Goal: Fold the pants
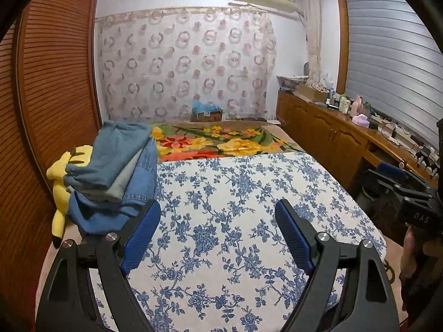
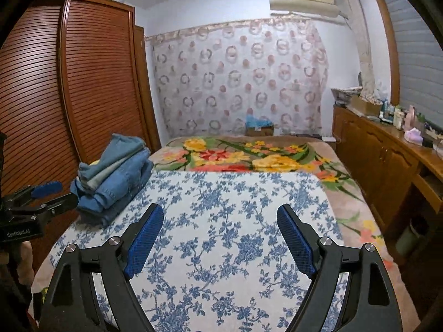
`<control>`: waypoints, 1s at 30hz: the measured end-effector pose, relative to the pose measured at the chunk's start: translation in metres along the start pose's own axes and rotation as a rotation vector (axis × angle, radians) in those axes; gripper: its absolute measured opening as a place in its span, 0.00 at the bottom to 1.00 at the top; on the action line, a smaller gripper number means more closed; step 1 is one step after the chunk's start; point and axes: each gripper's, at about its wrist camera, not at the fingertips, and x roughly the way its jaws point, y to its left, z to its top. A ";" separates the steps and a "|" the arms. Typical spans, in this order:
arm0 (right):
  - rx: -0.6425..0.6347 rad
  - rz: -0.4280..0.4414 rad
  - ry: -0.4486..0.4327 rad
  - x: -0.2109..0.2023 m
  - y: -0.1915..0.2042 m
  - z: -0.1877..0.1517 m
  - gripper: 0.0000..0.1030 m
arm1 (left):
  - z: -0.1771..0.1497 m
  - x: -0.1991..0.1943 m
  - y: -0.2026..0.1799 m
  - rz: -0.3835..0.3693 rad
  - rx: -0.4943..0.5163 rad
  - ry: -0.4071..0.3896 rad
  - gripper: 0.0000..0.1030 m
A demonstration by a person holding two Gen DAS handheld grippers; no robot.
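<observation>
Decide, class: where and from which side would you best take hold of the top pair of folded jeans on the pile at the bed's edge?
Probably the rounded folded end of the top pair of folded jeans, which overhangs the pile toward the camera. Come in from this near side, one finger above that end and one beneath. The left gripper is nearest, open and empty; the right gripper is open too.

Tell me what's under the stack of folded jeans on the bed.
The folded jeans rest partly on a yellow plush toy and the blue-floral cloth. Most of the toy is covered, so its shape stays unclear.
</observation>
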 end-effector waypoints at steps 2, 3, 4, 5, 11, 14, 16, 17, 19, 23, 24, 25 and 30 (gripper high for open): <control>0.000 0.000 -0.008 -0.004 0.002 0.001 0.83 | 0.002 -0.004 -0.002 -0.002 0.004 -0.008 0.83; -0.004 -0.001 -0.011 -0.003 0.002 -0.001 0.83 | 0.003 -0.007 -0.003 -0.006 0.007 -0.015 0.83; -0.006 -0.004 -0.014 -0.004 0.003 -0.001 0.83 | 0.004 -0.008 -0.003 -0.005 0.008 -0.018 0.83; -0.007 -0.003 -0.015 -0.005 0.004 -0.001 0.83 | 0.005 -0.010 -0.003 -0.004 0.009 -0.021 0.83; -0.006 0.001 -0.040 -0.010 0.005 0.001 0.83 | 0.010 -0.020 -0.006 -0.008 0.017 -0.048 0.83; -0.005 -0.004 -0.056 -0.014 0.003 0.001 0.83 | 0.014 -0.026 -0.004 -0.007 0.018 -0.065 0.83; -0.005 -0.007 -0.068 -0.017 0.003 0.001 0.83 | 0.015 -0.030 -0.004 -0.006 0.019 -0.075 0.83; -0.006 -0.011 -0.075 -0.018 0.003 0.001 0.83 | 0.016 -0.032 -0.004 -0.005 0.018 -0.082 0.83; -0.008 -0.019 -0.085 -0.020 0.005 0.000 0.83 | 0.018 -0.034 -0.003 -0.003 0.018 -0.088 0.83; -0.006 -0.020 -0.101 -0.022 0.006 -0.004 0.83 | 0.019 -0.039 0.000 0.007 0.011 -0.101 0.83; -0.007 -0.020 -0.104 -0.024 0.007 -0.005 0.83 | 0.019 -0.040 0.000 0.008 0.011 -0.104 0.83; -0.007 -0.020 -0.107 -0.025 0.007 -0.006 0.83 | 0.019 -0.041 0.001 0.011 0.010 -0.107 0.83; -0.011 -0.025 -0.112 -0.022 0.005 -0.010 0.83 | 0.019 -0.044 0.003 0.017 0.005 -0.113 0.83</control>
